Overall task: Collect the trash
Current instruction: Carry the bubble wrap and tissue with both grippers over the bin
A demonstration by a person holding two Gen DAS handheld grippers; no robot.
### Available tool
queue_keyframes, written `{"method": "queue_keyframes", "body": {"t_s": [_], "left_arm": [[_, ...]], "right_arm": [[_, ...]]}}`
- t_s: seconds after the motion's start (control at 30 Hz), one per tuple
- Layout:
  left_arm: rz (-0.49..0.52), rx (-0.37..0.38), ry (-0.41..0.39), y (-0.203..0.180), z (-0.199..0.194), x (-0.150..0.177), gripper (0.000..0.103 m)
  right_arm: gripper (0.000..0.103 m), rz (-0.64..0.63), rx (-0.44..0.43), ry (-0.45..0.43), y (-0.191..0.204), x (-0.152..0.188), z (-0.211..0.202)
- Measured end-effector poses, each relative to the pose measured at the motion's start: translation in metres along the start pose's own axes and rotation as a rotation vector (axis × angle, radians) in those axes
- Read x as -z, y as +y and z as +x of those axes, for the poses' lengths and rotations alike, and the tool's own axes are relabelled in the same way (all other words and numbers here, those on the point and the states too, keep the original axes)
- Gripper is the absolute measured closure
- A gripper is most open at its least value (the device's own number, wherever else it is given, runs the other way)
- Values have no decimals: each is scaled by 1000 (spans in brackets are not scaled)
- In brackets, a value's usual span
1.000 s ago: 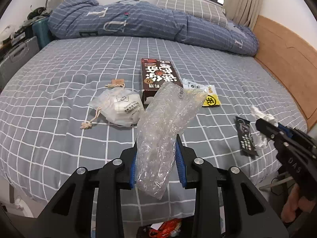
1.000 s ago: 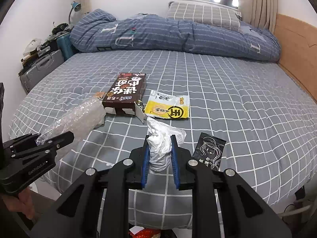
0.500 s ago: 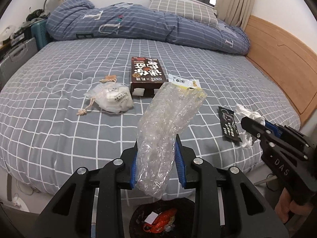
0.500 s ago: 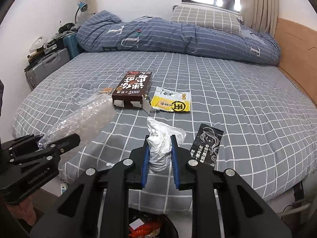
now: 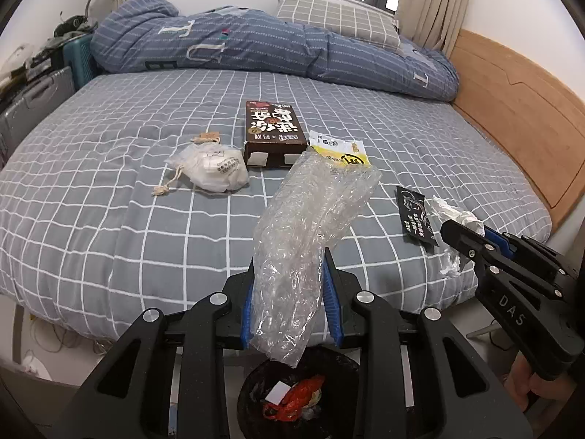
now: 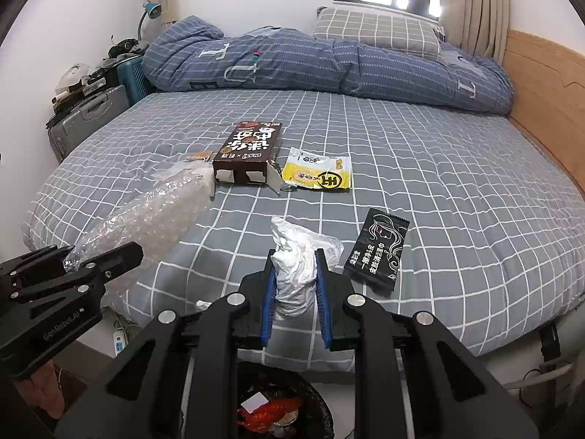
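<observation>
Though hidden rightward, drawstring pouch (image 5: 215, 170) plain in left view

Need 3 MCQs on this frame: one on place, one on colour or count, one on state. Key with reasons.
1. Where is the black bin?
A. On the bed
B. On the floor below both claws
C. Beside the pillow

2. How many trash items lie on the bed, unheld?
A. Two
B. Six
C. Four

3. What state is the left claw in?
A. Shut on the bubble wrap
B. Open, empty
C. Shut on a box

Key:
1 B: the bin shows under the claws, past the bed's edge.
2 C: white drawstring pouch, brown box, yellow packet, black sachet.
3 A: the pads press the wrap; the right claw grips the white tissue.
</observation>
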State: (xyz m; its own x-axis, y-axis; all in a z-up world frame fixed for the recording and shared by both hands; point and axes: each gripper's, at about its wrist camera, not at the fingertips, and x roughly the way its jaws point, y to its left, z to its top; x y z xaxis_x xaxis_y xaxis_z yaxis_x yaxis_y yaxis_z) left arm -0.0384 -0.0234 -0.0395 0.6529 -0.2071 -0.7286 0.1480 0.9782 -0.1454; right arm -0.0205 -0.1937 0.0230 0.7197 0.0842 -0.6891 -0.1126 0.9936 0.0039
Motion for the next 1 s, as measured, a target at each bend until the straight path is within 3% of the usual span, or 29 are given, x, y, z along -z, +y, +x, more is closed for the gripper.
{"method": "queue_keyframes", "body": {"t_s": [1.0], "left_arm": [[-24, 4, 49, -9, -35, 52, 74]], "right_arm": [[84, 25, -12, 18, 11, 44, -54]]}}
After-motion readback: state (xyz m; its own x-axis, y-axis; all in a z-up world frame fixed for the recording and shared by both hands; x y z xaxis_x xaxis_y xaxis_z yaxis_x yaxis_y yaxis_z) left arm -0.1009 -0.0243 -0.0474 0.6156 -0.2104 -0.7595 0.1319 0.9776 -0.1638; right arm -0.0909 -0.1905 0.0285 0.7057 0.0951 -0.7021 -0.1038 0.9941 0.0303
